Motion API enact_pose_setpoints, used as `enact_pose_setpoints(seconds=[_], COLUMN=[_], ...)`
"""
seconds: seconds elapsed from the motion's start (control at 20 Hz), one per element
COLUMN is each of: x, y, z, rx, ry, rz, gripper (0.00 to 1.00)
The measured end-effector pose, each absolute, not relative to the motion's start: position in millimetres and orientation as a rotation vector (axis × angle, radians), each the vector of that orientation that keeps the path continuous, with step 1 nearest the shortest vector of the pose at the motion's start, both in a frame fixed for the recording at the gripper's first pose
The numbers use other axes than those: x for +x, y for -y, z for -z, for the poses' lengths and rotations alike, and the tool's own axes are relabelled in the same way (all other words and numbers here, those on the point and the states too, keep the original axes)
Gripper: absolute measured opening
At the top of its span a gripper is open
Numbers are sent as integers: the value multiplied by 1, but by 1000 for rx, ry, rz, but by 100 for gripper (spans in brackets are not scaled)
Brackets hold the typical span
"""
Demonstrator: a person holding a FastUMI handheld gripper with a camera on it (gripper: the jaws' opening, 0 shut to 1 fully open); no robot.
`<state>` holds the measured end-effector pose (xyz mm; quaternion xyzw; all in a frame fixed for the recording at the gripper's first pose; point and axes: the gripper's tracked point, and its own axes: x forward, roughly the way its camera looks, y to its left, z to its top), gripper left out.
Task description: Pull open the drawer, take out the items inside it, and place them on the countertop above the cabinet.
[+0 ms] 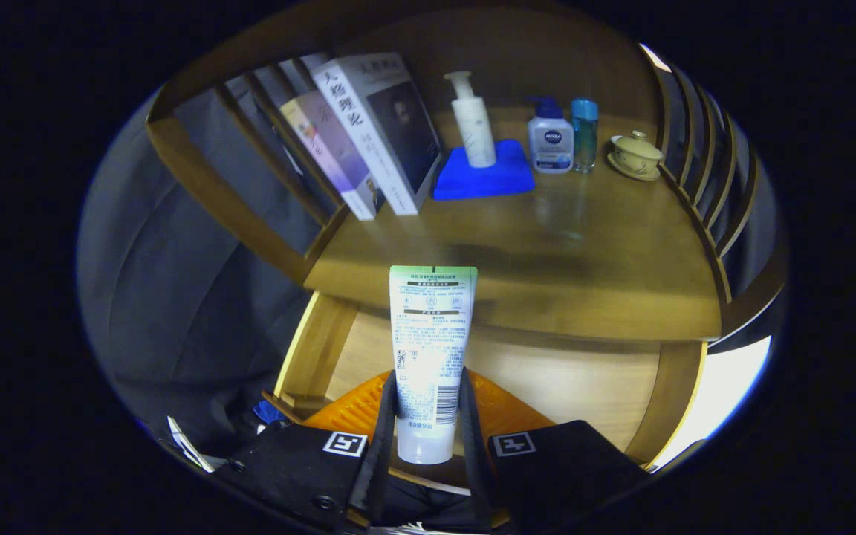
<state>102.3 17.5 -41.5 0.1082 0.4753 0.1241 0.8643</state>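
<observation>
Jaws clamped on the tube, cap end down between them, held upright over the open drawer. Gripper points level at the worktop just beyond, books and bottles further back.

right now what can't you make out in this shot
- Open wooden drawer, gripper view: its front is hidden behind the gripper and the white squeeze tube it clamps.
- Orange ridged item in the drawer: mostly covered by the fingers; unidentifiable.
- Leaning books on the wooden countertop: spines blocked by shelf slats.
</observation>
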Motion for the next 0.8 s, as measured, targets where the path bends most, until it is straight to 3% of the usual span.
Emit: enact_pose_setpoints(seconds=[0.8], x=[237], y=[44], z=[82], rx=[286], ry=[-1053], rz=[26], gripper=[47])
